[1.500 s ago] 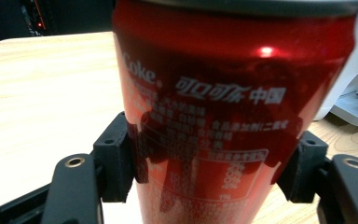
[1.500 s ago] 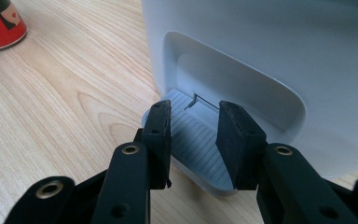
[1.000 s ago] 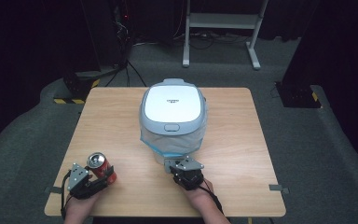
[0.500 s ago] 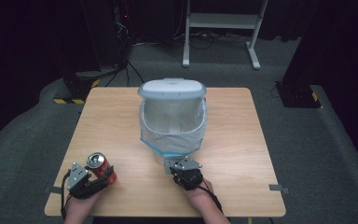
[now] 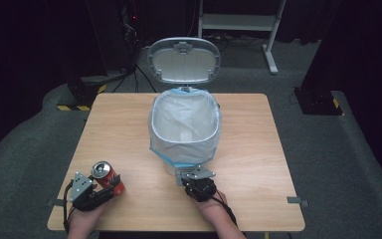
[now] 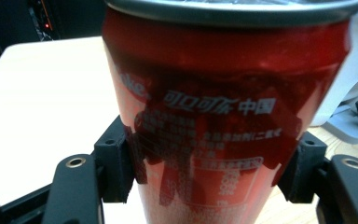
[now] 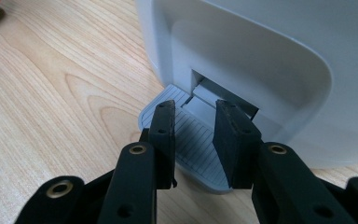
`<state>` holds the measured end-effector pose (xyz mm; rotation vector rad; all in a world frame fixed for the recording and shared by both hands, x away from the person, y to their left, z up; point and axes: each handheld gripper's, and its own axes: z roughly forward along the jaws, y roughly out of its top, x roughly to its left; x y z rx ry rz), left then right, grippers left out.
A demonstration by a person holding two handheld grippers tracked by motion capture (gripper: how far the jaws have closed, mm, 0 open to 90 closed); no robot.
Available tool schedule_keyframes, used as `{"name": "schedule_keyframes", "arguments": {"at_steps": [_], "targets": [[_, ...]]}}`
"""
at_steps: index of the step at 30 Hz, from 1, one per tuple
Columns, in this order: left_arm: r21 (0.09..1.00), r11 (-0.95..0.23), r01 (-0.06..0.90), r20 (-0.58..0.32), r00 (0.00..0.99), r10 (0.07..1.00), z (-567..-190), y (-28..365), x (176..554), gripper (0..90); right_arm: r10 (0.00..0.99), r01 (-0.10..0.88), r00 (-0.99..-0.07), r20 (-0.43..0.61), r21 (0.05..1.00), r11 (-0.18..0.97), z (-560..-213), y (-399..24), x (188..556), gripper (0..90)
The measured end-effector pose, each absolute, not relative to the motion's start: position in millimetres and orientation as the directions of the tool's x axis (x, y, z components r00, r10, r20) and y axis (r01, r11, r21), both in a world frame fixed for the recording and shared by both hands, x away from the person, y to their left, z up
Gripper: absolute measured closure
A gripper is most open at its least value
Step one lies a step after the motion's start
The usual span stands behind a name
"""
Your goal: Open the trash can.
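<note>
Red can [image 5: 107,175] — upright near the tabletop's [image 5: 258,149] front-left corner, top rim showing, pinched on both sides by the left gripper [image 6: 209,170]; pads pressed against its lower body. White pedal bin [image 5: 185,134] — stood at the middle of the tabletop, lined with a pale bag, lid [image 5: 184,59] raised upright at its far side. Right gripper [image 7: 193,140] — jaws drawn near together with nothing between them, resting down on the ribbed grey pedal [image 7: 196,140] at the bin's front foot, toward the front edge.
</note>
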<state>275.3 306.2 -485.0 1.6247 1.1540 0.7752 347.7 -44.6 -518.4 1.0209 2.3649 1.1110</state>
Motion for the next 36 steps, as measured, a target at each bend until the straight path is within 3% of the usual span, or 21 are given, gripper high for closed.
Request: {"name": "schedule_keyframes", "arguments": {"at_steps": [36], "targets": [[0.965,-0.099,0.241,-0.003,0.390,0.921,-438,289,275,34.0,0.725,0.454,-0.689,-0.013,0.771,0.446,-519,-44,347,68.3]]}}
